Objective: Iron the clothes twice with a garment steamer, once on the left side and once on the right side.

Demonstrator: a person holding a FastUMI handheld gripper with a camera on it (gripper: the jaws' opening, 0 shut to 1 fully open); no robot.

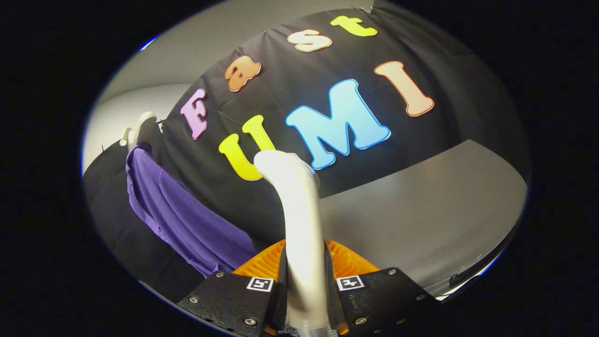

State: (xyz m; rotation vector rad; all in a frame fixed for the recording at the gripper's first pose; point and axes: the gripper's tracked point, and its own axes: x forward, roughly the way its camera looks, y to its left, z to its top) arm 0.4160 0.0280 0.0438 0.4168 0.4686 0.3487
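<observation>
counter: grey, beyond the claw | purple garment: hangs on a white hanger, off to the claw's left | steamer: white handle upright between the fingers | claw: pinching the steamer handle

A glossy white plastic steamer handle stood against a plain purple cloth garment, a white hanger and a grey tabletop.

Gripper up close: two flat dark plates w/ silver screws at corners & edges; a small square black-and-white marker tag on each plate's inner corner; ribbed orange housing arches behind; finger inner faces run as thin upright strips.
</observation>
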